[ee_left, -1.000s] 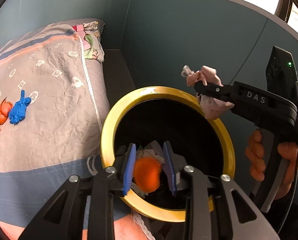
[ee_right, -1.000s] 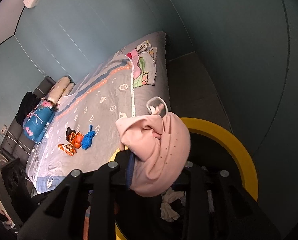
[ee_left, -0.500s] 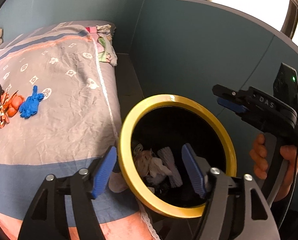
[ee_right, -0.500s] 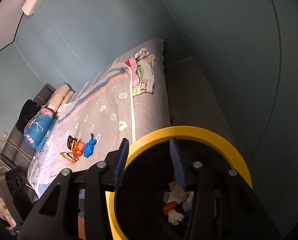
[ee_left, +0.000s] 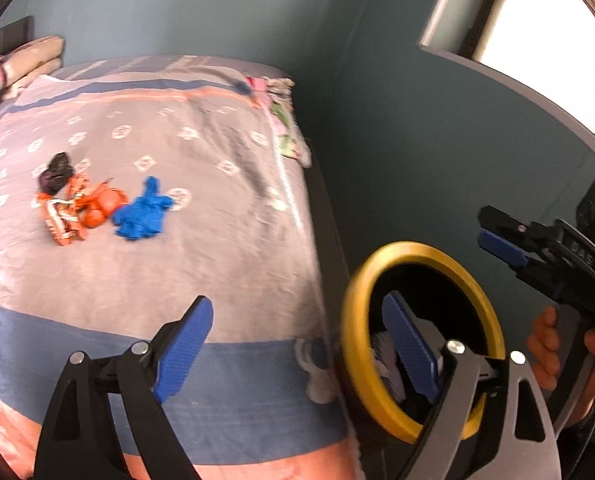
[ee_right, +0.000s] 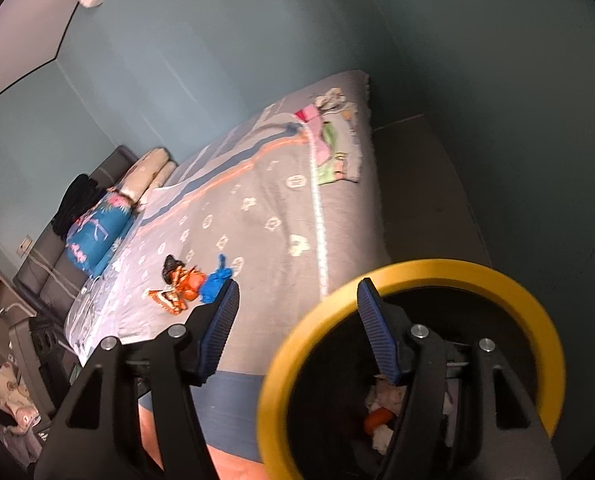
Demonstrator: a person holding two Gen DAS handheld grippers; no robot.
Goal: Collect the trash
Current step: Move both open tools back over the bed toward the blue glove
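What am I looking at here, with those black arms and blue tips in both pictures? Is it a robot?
No robot: a person holds a hand tool with a claw in each hand, and a small camera on each tool looks out along its two fingers. One picture comes from the left claw, the other from the right claw. In the left view you also see the right tool and the hand gripping it. Both claws are opening and hold nothing. Ahead lies a bed with leftover litter: a blue glove, orange wrappers and a dark scrap. Beside the bed stands a bin with a yellow rim, already holding crumpled rubbish.
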